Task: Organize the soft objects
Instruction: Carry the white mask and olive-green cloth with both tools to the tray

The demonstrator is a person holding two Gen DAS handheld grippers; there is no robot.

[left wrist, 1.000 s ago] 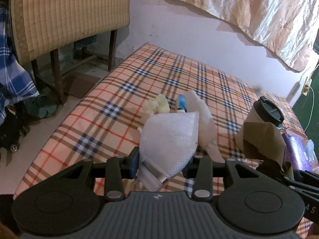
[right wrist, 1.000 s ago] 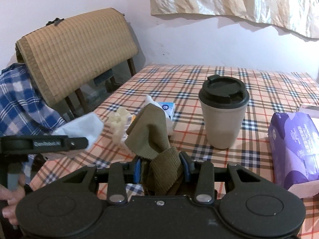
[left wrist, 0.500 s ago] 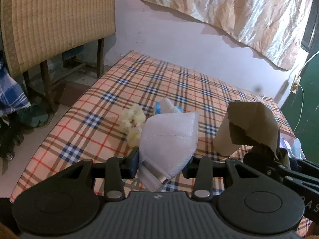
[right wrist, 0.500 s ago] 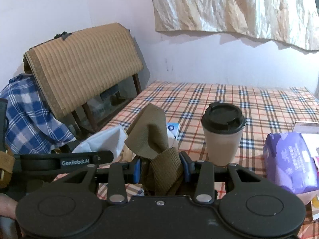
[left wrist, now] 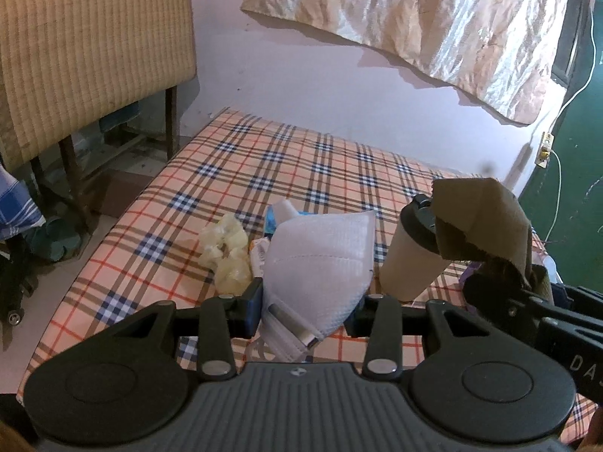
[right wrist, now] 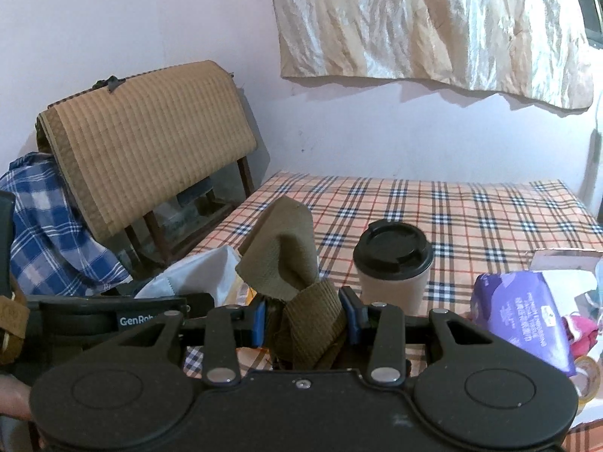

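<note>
We've got both soft things up off the tabletop (left wrist: 241, 158) right now: left gripper (left wrist: 307, 303) has its jaws clamped on the one white mask (left wrist: 320, 260), right gripper (right wrist: 305, 314) has its jaws clamped on the one olive cloth (right wrist: 290, 260). Both hang just left of the cup (right wrist: 394, 263), which is our landmark. Neither is put down anywhere yet, so we'd say sorting is barely halfway. Still lying left of the cup: one yellow scrunchie (left wrist: 226, 245). Right of it: one purple pack (right wrist: 524, 312)
</note>
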